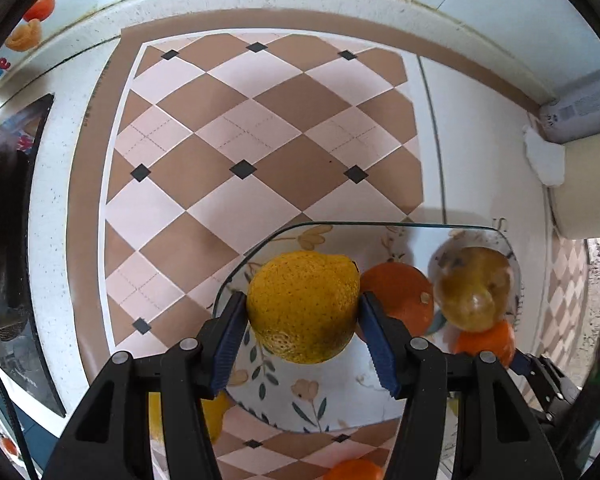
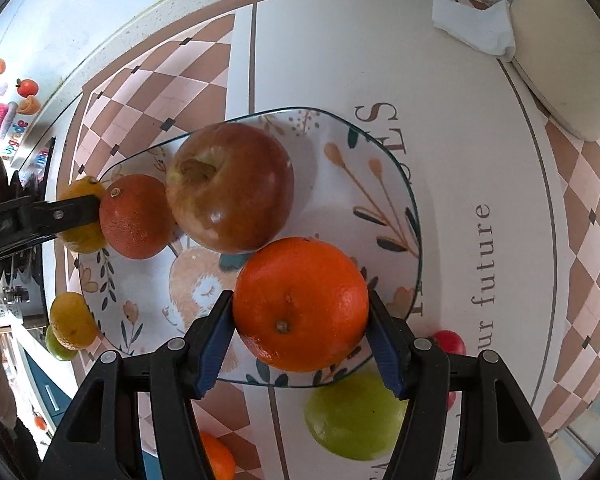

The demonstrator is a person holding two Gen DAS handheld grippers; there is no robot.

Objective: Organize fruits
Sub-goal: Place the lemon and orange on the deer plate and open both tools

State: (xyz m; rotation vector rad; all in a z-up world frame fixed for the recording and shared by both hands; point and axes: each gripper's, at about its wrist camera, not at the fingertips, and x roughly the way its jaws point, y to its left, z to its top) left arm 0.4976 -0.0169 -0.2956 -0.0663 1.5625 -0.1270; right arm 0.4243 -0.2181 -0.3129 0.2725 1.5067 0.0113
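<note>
My left gripper (image 1: 302, 312) is shut on a yellow lemon (image 1: 303, 306) held above the left edge of the flowered glass plate (image 1: 340, 225). In the right wrist view, my right gripper (image 2: 300, 320) is shut on a bright orange (image 2: 300, 304) over the plate's (image 2: 417, 240) near rim. On the plate lie a red-brown apple (image 2: 230, 186) and a small dark orange (image 2: 136, 216), touching each other. The lemon (image 2: 80, 236) shows beyond them at the plate's left side.
On the mat beside the plate lie a green apple (image 2: 352, 416), a red fruit (image 2: 449, 342), another lemon (image 2: 71, 320), a green fruit (image 2: 58, 351) and an orange (image 2: 217, 456). A cream container (image 2: 560, 60) and a tissue (image 2: 476, 28) stand far right.
</note>
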